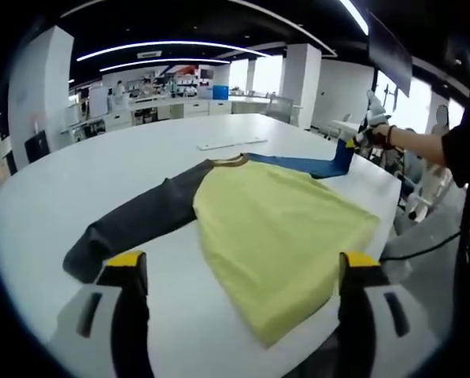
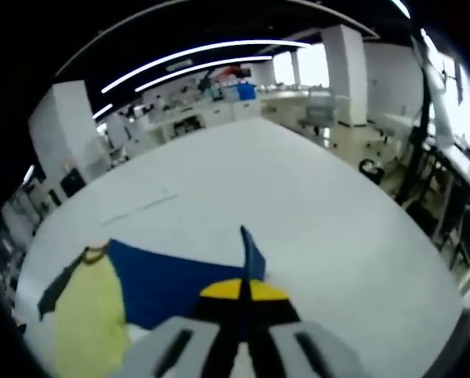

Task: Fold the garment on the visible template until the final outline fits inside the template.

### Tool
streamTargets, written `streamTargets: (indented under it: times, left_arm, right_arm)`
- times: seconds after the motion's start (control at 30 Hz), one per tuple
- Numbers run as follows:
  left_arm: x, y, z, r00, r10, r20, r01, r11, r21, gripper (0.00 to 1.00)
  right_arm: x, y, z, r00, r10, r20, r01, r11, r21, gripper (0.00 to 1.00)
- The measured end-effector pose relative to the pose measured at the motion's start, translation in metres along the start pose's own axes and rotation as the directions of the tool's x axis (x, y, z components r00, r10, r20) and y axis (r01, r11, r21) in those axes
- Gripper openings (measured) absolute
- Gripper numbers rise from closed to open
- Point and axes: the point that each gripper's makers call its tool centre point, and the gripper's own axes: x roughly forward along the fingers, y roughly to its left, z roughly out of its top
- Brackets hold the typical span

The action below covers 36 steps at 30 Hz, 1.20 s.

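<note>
Two grippers on this one, and they're doing very different things. Our left gripper (image 1: 242, 272) hangs over the near edge of the white table (image 1: 101, 181) with its yellow-tipped jaws spread wide and nothing between them. Both tips sit just above the tabletop, one near the cuff of the dark sleeve (image 1: 132, 224), the other off the hem corner of the shirt.

We've got the garment (image 1: 278, 228) lying mostly flat along the near right part of the table: pale yellow body, a brownish collar (image 1: 228, 161) pointing toward the middle of the table, the dark grey sleeve stretched out toward the near left edge. The blue sleeve (image 1: 309, 165) runs the other way along the right edge of the table and lifts off the surface at its end.

That end is where our right gripper (image 1: 353, 140) is, seen from the left gripper view with the person's hand (image 1: 380, 135) around it. In the right gripper view the right gripper's jaws are pinched together on the blue sleeve's cuff, with a pointed bit of blue cloth sticking up just past the tips and the rest of the sleeve fanning back down to the yellow body.

Farther out on the table there's a thin pale strip (image 1: 231, 143) lying flat, well apart from the shirt. We can't make out a template outline on the table.
</note>
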Motion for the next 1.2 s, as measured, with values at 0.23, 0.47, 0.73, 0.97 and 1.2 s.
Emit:
streamTargets:
  times: [0.23, 0.47, 0.73, 0.97, 1.2]
  left_arm:
    - [-0.004, -0.011, 0.003, 1.0, -0.024, 0.004, 0.024, 1.0, -0.018, 0.99]
    - [-0.005, -0.017, 0.006, 1.0, -0.03, -0.001, 0.031, 1.0, 0.004, 0.99]
    - [-0.004, -0.016, 0.0, 0.999, -0.038, -0.004, 0.038, 0.999, -0.015, 0.99]
    - [-0.004, -0.016, 0.001, 0.998, -0.064, -0.015, 0.064, 0.998, 0.008, 0.99]
    - [-0.002, -0.02, 0.0, 0.996, -0.082, -0.022, 0.083, 0.996, 0.027, 0.99]
  right_arm:
    - [-0.002, 0.026, 0.001, 0.999, 0.04, -0.005, -0.04, 0.999, -0.033, 0.0]
    - [-0.012, 0.062, 0.007, 0.996, 0.084, 0.002, -0.084, 0.995, -0.052, 0.0]
    - [-0.009, 0.091, 0.015, 0.992, 0.13, -0.002, -0.13, 0.988, -0.081, 0.0]
    - [-0.005, 0.119, 0.023, 0.984, 0.18, -0.008, -0.18, 0.98, -0.089, 0.0]
    - [-0.003, 0.149, 0.029, 0.975, 0.223, -0.02, -0.224, 0.97, -0.092, 0.0]
